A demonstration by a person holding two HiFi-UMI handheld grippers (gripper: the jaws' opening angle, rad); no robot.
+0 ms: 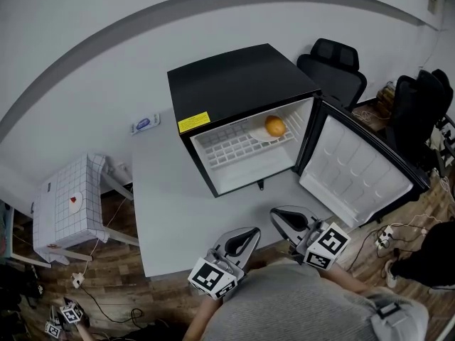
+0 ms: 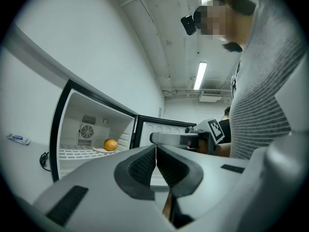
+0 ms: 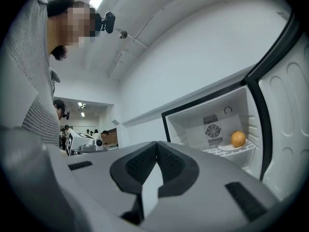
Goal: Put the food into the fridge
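A black mini fridge (image 1: 234, 84) stands on the grey table (image 1: 163, 190) with its door (image 1: 359, 172) swung open to the right. Inside, an orange (image 1: 275, 126) rests on a white plate (image 1: 260, 135) on the white wire shelf. Both gripper views also show the orange (image 2: 110, 144) (image 3: 238, 138) on that shelf. My left gripper (image 1: 249, 234) (image 2: 156, 151) hangs at the table's near edge, shut and empty. Just to its right, my right gripper (image 1: 278, 214) (image 3: 157, 149) is also shut, with nothing between its fingers. Both point toward the open fridge.
A small white and blue packet (image 1: 144, 124) lies on the table left of the fridge. A low white stand (image 1: 67, 204) with a grid cloth is at the left. Black office chairs (image 1: 334, 66) stand behind the fridge and door. Cables and a power strip (image 1: 384, 239) lie on the floor.
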